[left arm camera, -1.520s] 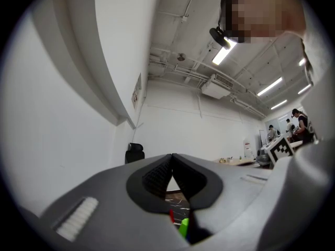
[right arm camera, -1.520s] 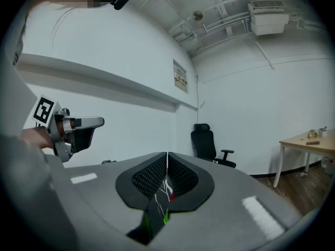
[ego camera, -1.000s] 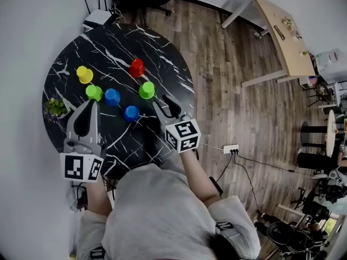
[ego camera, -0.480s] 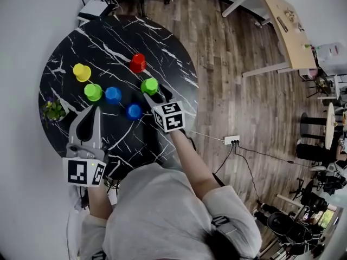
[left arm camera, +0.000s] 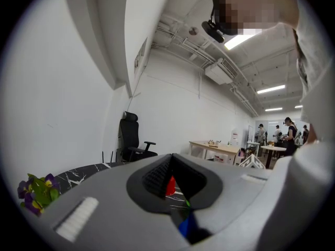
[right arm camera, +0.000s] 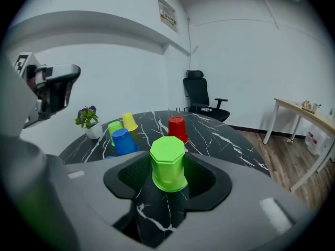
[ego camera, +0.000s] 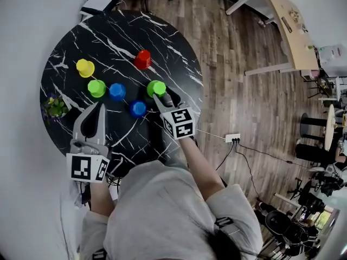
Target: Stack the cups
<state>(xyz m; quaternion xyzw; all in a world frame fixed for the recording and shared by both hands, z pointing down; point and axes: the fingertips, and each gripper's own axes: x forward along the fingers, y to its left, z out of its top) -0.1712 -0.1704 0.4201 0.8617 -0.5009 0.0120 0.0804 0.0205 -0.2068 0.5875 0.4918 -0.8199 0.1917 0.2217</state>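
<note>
Right tool: jaws apart, just been closing, straddling upturned green cup on black marble surface, right half; pads not visibly pressing.
Left tool: jaws together, empty, at surface's near-left.
Red cup, yellow cup, second green cup, blue cup, second blue cup: separate, unstacked.

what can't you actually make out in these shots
Left gripper view: the shut left gripper blocks the table; only slivers of the red cup and a blue cup show.
Head view: things on the wooden desk are too small to name.
Right gripper view: the wall sign print is too small to read.
</note>
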